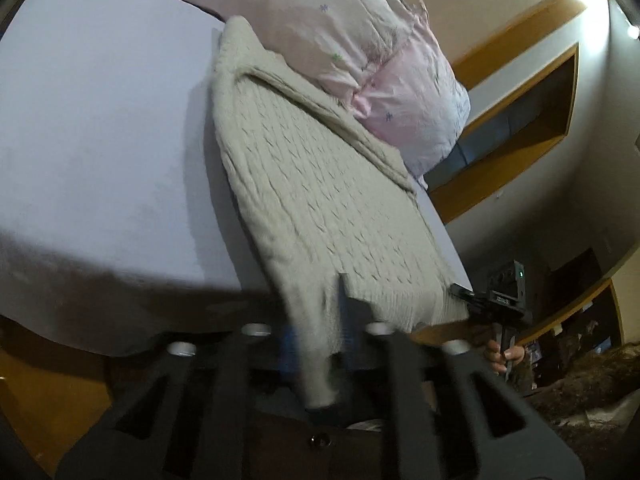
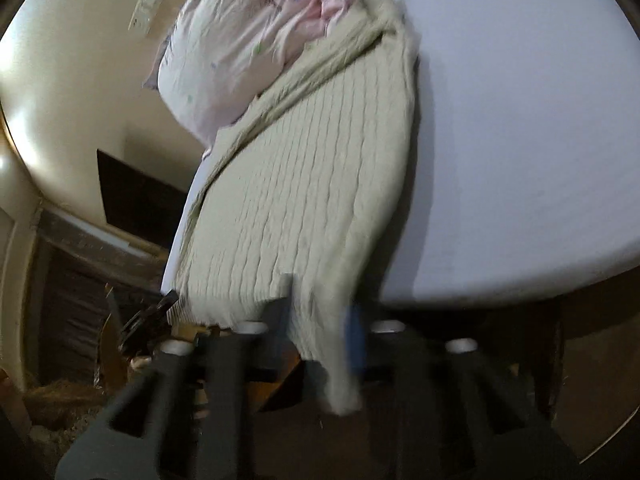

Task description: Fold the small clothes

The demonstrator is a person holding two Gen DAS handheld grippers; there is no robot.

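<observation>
Beige cable-knit sweater (image 1: 320, 200) lies spread lengthwise on the pale lavender sheet of the bed (image 1: 100, 120), far end tucked against the pink floral pillow (image 1: 360, 40), near hem hanging off the bed edge toward you.

L gripper (image 1: 320, 320): your fingers are clamped on one hem corner; knit bunches between them and a strip droops down past the jaws. Blue pad partly visible behind the cloth. Motion blur at the pinch, but the fabric is clearly held.

R gripper (image 2: 320, 320): same story in the right wrist view, closed on the other hem corner of the sweater (image 2: 304, 200), cloth flap dangling below the pads. Blue finger pad (image 2: 356, 336) shows just beside the flap.

From the left wrist cam you also see the R unit w/ green LED (image 1: 506, 292) at the sweater's hem corner, hand below it. From the right cam, the L unit's dark tip (image 2: 160, 308) sits at the opposite corner.

Hem edge between both grips runs roughly along the bed (image 2: 520, 120) edge. Pillow (image 2: 248, 40) overlaps the sweater's far side. Wooden wall shelf (image 1: 520, 120) in bkgd, well apart.
</observation>
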